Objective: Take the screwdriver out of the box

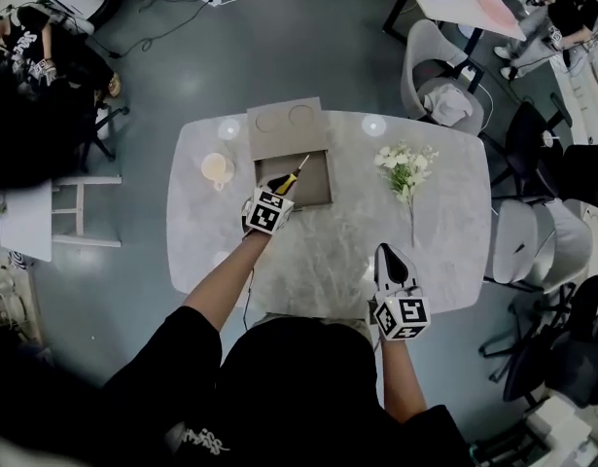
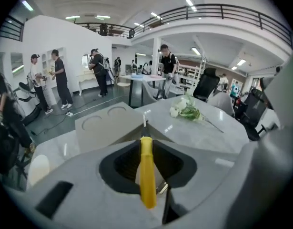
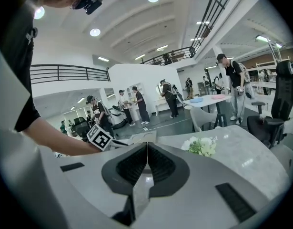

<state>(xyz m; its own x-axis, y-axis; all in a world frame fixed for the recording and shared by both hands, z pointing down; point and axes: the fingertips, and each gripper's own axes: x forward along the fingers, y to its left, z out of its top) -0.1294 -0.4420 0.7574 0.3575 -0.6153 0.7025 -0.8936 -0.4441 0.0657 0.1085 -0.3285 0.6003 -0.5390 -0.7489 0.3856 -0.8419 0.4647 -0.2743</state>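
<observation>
Screwdriver (image 1: 291, 175), yellow plastic handle, black collar, thin metal shaft: left gripper (image 1: 277, 195) is clamping the handle and holding it tilted over the open box (image 1: 323, 195); whether the tip is clearing the hollow is hard to tell. Box, shallow, square, grey-brown, is sitting on the marbled counter (image 1: 337, 251), its flat lid (image 1: 287, 125) with two round recesses adjoining the far side. Right gripper (image 1: 388, 256) is hovering closed, holding nothing.

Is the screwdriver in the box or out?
Lifted but not clear: the left gripper clamps the screwdriver, which hangs over the open box in the head view.
</observation>
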